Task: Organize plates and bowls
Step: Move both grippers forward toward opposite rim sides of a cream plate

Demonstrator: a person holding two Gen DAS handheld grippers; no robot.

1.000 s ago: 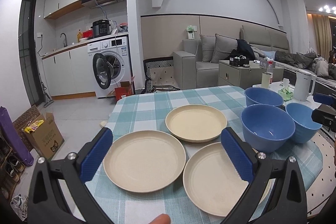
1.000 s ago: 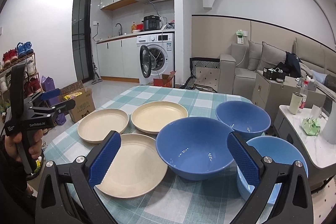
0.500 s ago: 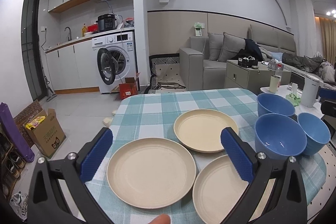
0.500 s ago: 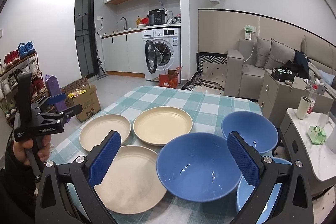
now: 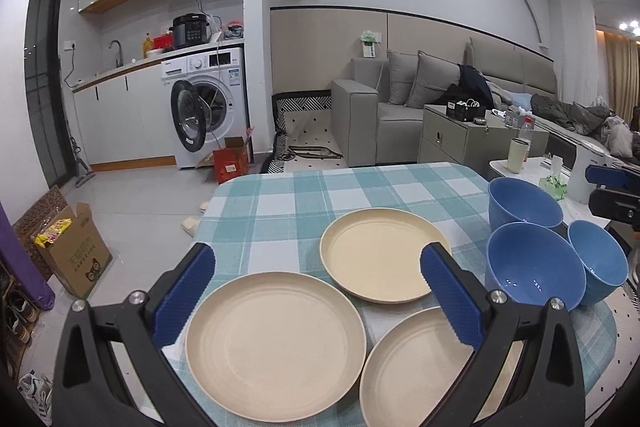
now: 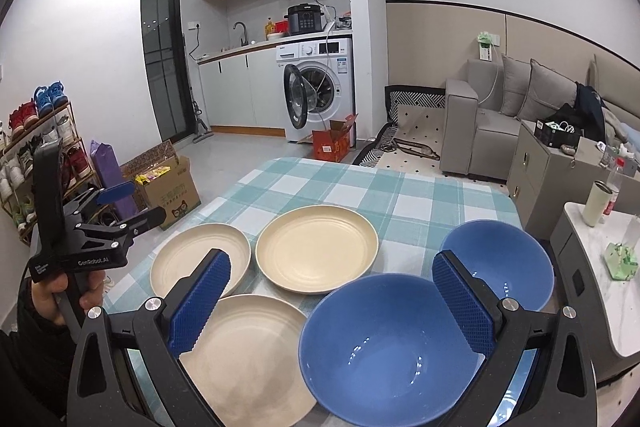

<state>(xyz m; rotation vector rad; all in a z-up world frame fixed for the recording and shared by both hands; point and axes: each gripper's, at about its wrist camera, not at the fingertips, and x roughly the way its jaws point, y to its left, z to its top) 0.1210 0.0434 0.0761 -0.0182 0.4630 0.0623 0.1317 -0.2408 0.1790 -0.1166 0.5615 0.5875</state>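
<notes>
Three cream plates lie on the checked tablecloth (image 5: 280, 203): a near-left plate (image 5: 276, 343), a far plate (image 5: 380, 253) and a near-right plate (image 5: 416, 371). Three blue bowls stand to their right: a far bowl (image 5: 524, 205), a middle bowl (image 5: 534, 267) and a small bowl (image 5: 598, 263). My left gripper (image 5: 318, 293) is open and empty above the near-left plate. My right gripper (image 6: 330, 301) is open and empty above the big blue bowl (image 6: 384, 347), with another bowl (image 6: 504, 263) behind it. The plates also show in the right wrist view (image 6: 316, 247).
A low white side table (image 5: 532, 167) with a cup, kettle and tissues stands right of the dining table. A cardboard box (image 5: 74, 247) sits on the floor to the left. The washing machine (image 5: 208, 107) and sofa (image 5: 400, 111) are beyond.
Both grippers have risen and pulled back a little, so plates and bowls sit lower in both views. Nothing was picked up or moved on the table.
</notes>
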